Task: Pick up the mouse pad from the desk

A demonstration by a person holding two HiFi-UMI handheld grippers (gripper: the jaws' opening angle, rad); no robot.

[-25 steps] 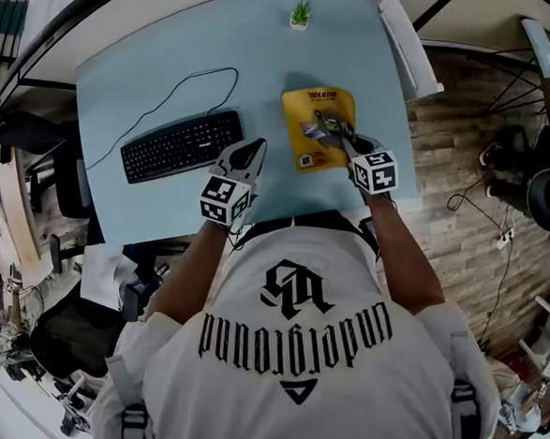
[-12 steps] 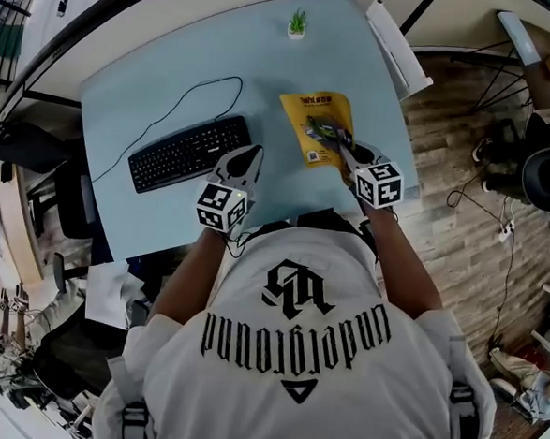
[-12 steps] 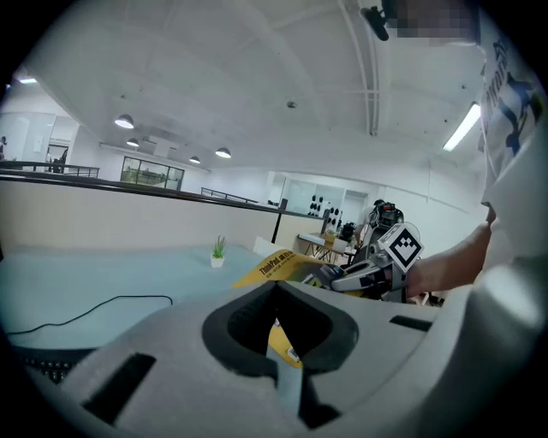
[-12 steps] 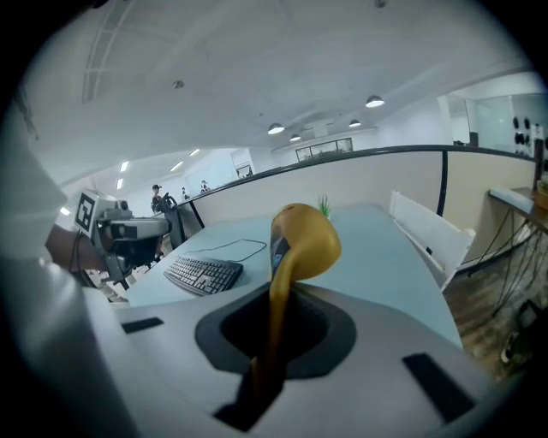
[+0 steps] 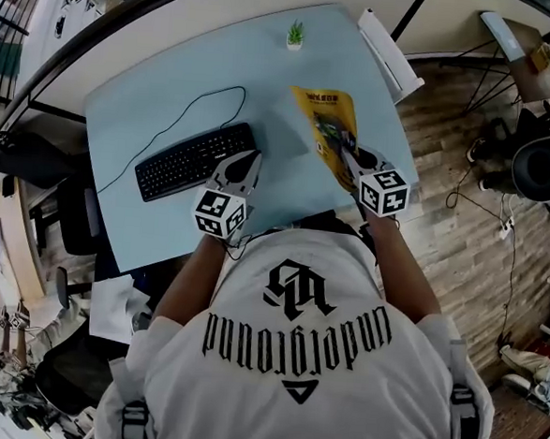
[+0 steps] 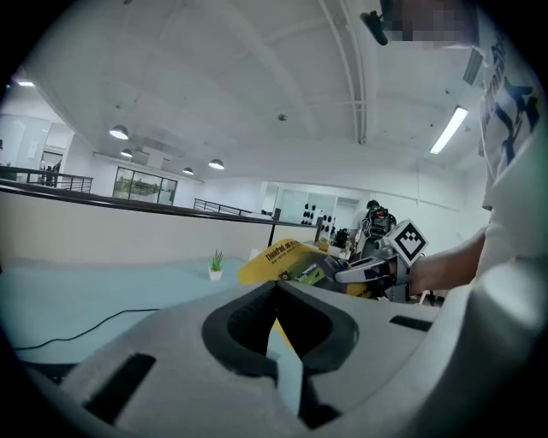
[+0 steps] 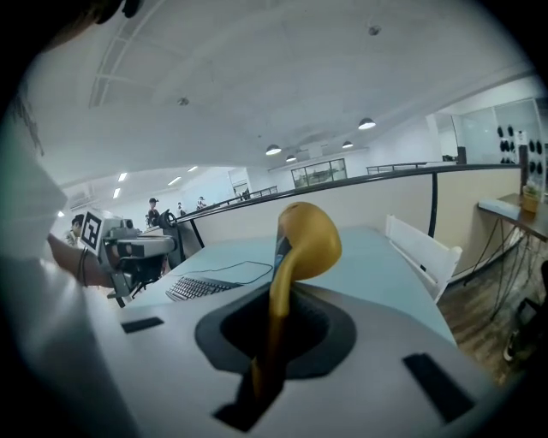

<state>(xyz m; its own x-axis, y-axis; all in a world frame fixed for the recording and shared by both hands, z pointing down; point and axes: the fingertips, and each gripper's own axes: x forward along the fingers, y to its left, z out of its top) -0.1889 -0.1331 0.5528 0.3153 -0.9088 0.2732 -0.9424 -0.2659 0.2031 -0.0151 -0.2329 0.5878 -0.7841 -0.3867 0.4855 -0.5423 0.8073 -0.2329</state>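
The yellow printed mouse pad (image 5: 324,131) hangs off the pale blue desk (image 5: 171,94), tilted on edge and bending. My right gripper (image 5: 347,157) is shut on its near edge. In the right gripper view the pad (image 7: 305,239) rises from between the closed jaws and curls over at the top. My left gripper (image 5: 244,166) hovers by the keyboard's right end with its jaws together and nothing in them. The left gripper view shows the pad (image 6: 276,259) held up by the right gripper (image 6: 355,274) over the desk.
A black keyboard (image 5: 196,160) with a thin cable lies on the left half of the desk. A small potted plant (image 5: 295,34) stands at the far edge. A white slatted piece (image 5: 391,42) rests beside the desk's right side. Office floor and chairs surround it.
The mouse pad lay flat on the desk; it has come up with my right gripper and now hangs tilted. Both grippers have risen, and the left one stays empty.
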